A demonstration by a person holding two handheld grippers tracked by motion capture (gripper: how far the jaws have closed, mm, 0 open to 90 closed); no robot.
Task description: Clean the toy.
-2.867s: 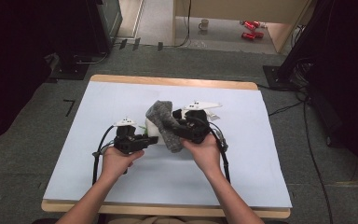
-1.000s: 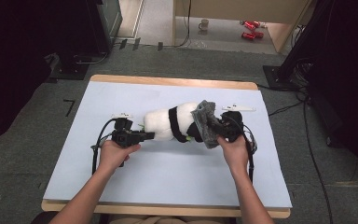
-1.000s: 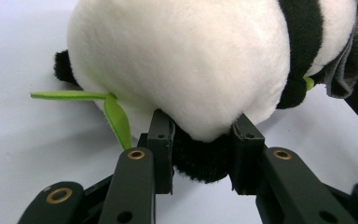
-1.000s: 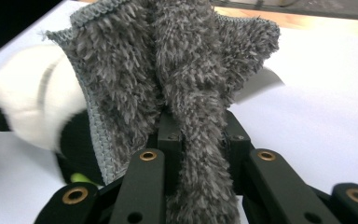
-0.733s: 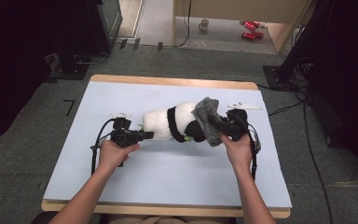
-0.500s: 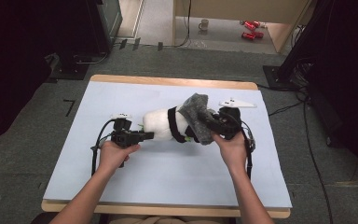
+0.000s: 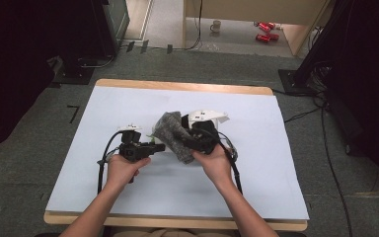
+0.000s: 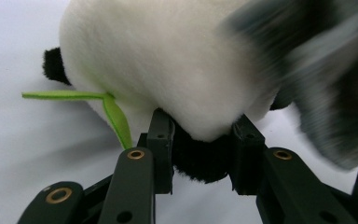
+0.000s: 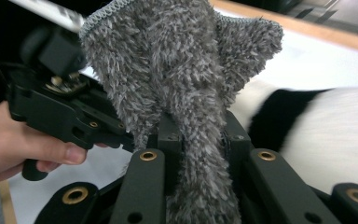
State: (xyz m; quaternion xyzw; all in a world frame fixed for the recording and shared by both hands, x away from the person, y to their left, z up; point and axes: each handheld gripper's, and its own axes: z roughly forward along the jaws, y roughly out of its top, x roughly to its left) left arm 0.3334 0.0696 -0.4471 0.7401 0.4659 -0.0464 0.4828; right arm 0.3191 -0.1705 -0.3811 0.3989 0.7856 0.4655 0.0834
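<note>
While the left gripper (image 8: 200,140) pinches a black part of the plush panda (image 8: 168,60) at one end, its jaws closed on the fur, the right gripper (image 9: 198,135) has its jaws clamped tight on a fuzzy grey sock (image 9: 182,70). From the high view, the panda lies near the middle of the white table (image 7: 276,163), its long axis running across the table from one gripper toward the other, with the left gripper (image 7: 155,147) at its left end. Most of the toy is covered there by the grey sock (image 7: 173,132), which drapes over it and slants from the upper left down toward the right gripper (image 7: 197,143), so the toy's shape is hard to make out. In the left gripper view a thin green ribbon (image 8: 112,109) hangs off the white body beside the jaws, and the sock at the right edge is blurred. In the right gripper view the sock stands upright out of the jaws, open hem at the top, and hides much of the panda (image 9: 326,135) behind it; a black band crosses the white body. Which part of the toy the left jaws hold cannot be told.
</note>
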